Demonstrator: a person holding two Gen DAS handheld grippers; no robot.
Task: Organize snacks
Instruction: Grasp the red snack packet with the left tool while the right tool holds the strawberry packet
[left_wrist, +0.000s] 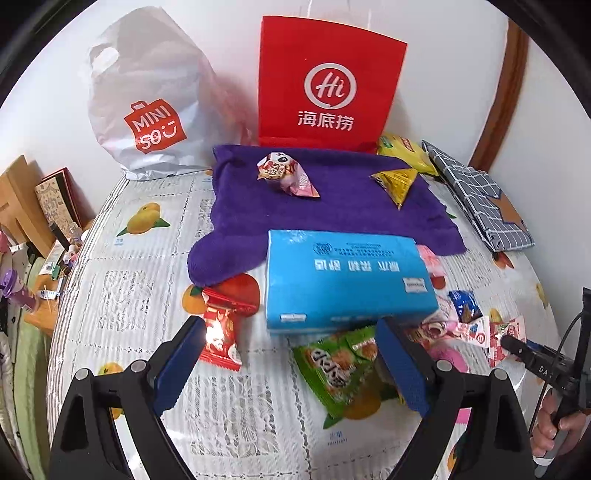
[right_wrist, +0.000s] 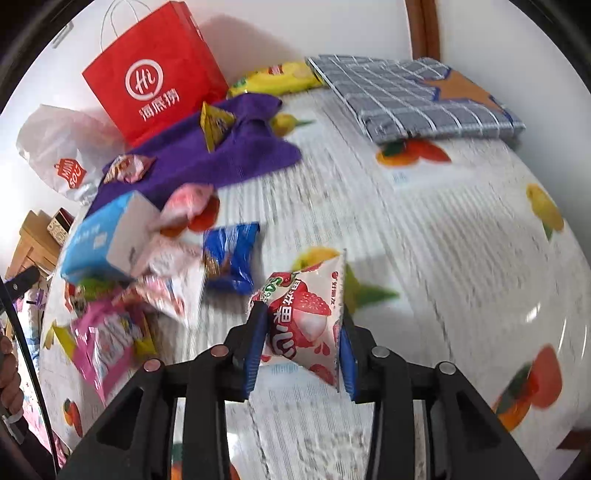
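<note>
White wall behind a surface (left_wrist: 122, 266) covered in a fruit-print cloth. A red paper bag (left_wrist: 325, 81) stands at the back, behind a purple towel (left_wrist: 332, 206); a blue tissue box (left_wrist: 343, 277) lies nearer. Left claw (left_wrist: 291, 362) spread wide, empty, over a green snack packet (left_wrist: 336, 365). Right claw (right_wrist: 303, 350) clenched on a strawberry snack packet (right_wrist: 303, 317), lifted clear of the snack pile (right_wrist: 166, 280).

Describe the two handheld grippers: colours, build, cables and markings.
Both match: the left gripper and right gripper have black angular linkage arms with round silver pivot pins and blue textured finger pads. In the left wrist view, the right gripper's black handle shows white lettering starting "DA" and a thin black cable.
</note>
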